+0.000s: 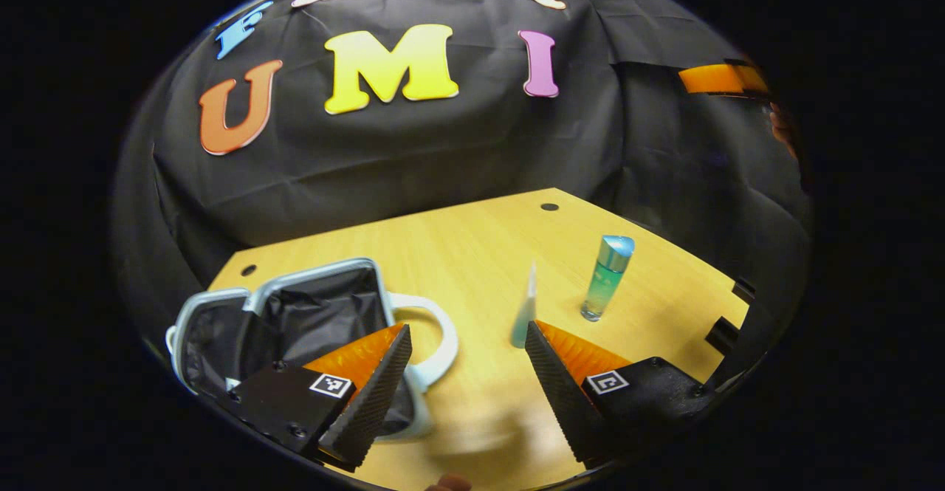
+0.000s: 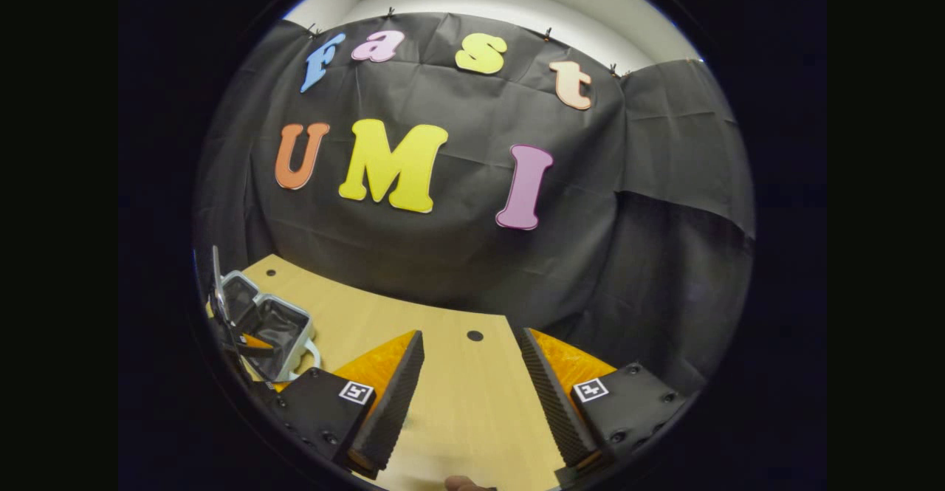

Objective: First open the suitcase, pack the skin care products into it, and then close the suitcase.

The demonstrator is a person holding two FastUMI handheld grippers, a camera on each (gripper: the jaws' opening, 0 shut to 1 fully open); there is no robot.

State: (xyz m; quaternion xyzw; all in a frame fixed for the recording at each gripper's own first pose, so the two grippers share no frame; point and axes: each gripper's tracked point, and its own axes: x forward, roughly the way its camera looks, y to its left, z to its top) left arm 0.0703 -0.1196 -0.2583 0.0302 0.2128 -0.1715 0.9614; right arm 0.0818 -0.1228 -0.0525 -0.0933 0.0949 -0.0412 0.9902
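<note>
Left gripper (image 1: pixel 466 373) fingers spread above table (image 1: pixel 472 255), beside open suitcase (image 1: pixel 310 314).

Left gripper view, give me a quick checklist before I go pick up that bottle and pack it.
1. Suitcase open, black lining showing: ok.
2. Blue-green bottle standing upright on the table: ok.
3. Left gripper open, nothing between its fingers: ok.
4. Right gripper open and empty: ok.
5. Pale tube near the left gripper's fingertip, blurred; whether it stands steady: cannot tell.
6. Products already inside the suitcase: cannot tell.
</note>
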